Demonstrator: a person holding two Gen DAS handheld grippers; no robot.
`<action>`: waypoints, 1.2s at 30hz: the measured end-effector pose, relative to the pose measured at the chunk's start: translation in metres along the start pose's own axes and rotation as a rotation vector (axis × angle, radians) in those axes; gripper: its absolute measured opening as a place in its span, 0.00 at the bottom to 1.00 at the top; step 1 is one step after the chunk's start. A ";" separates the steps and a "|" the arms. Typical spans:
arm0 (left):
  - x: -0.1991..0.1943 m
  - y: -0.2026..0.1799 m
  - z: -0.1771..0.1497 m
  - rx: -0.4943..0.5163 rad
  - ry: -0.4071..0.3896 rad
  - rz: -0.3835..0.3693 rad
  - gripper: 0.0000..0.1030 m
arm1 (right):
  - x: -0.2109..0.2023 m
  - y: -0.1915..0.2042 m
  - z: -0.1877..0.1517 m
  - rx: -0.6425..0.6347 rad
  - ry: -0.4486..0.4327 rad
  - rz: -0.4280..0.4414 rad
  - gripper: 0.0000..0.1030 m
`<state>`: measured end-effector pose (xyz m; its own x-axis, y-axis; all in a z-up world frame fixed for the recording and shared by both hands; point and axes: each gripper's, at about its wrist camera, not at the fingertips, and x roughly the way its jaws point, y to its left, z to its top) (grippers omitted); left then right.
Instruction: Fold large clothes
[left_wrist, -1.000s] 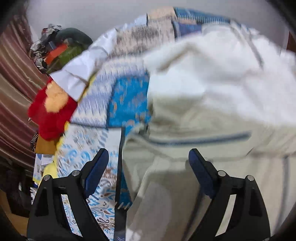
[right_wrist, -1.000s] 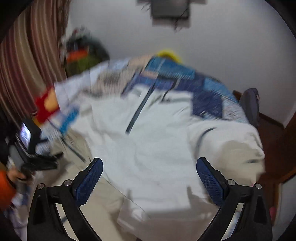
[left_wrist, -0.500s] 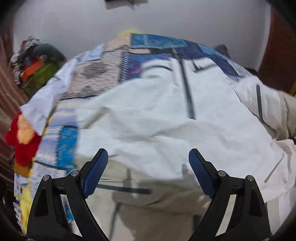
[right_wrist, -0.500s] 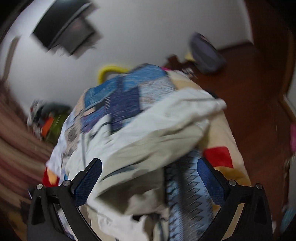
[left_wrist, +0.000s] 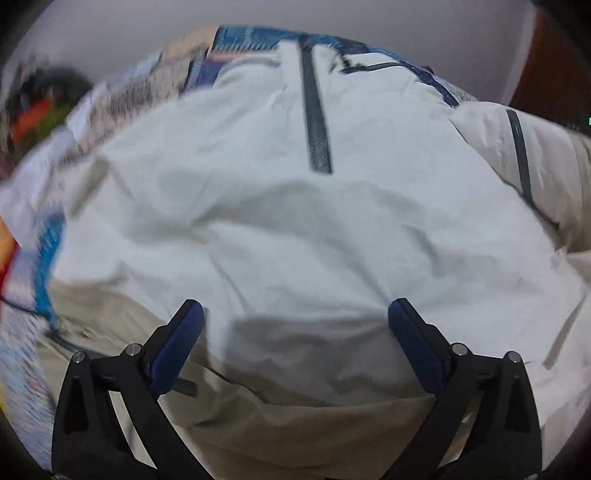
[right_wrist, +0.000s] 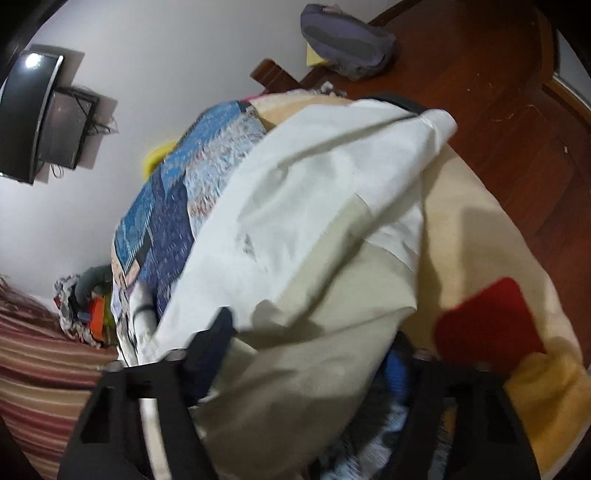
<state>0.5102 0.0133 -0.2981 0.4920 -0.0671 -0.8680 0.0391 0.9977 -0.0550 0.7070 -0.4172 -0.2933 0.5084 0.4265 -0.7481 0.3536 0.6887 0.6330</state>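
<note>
Left tongs (left_wrist: 295, 314): your jaws are opening and stand spread wide, blue pads well apart. Nothing sits between the pads; they hover over cloth, pointing steeply down.

Jacket (left_wrist: 295, 221): the big white-and-beige garment fills the view ahead of your left tongs. The white body lies just beyond the pads; the beige lower panel runs under and between the two arms.

Zip (left_wrist: 317, 122): a dark strip running away from your left tongs, far end of the white body, roughly centred between the pads.

Sleeve (left_wrist: 524, 162): beyond your left tongs' right pad, off to the right edge, with its own dark strip.

Right tongs (right_wrist: 310, 343): your jaws are closing with a thick beige fold of the jacket (right_wrist: 295, 295) bunched between them. The left pad sits against the cloth; the right pad is mostly hidden behind the fold, so you cannot tell whether it presses yet. The view is rolled sideways and blurred.

Quilt (right_wrist: 166, 206): blue patchwork bedcover under the jacket, showing beyond your right tongs to the upper left.

Blanket (right_wrist: 480, 258): cream with a red patch, just right of your right tongs.

Floor (right_wrist: 498, 92): dark red-brown wood, far past the jacket's top edge.

Bag (right_wrist: 343, 44): grey-purple, on the floor, well away from both tongs.

Screen (right_wrist: 29, 110): dark, on the white wall, far upper left.
</note>
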 end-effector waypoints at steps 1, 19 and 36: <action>0.002 0.004 -0.001 -0.022 0.014 -0.023 0.99 | 0.001 0.004 0.000 -0.007 0.000 0.003 0.36; -0.128 0.037 -0.002 -0.051 -0.154 0.072 0.88 | -0.183 0.208 -0.107 -0.647 -0.134 0.305 0.10; -0.192 0.099 -0.083 -0.051 -0.115 0.155 0.88 | -0.012 0.145 -0.323 -0.738 0.286 -0.028 0.11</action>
<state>0.3470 0.1253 -0.1776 0.5852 0.0895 -0.8060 -0.0869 0.9951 0.0474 0.4983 -0.1328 -0.2570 0.2496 0.4690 -0.8472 -0.2998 0.8693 0.3929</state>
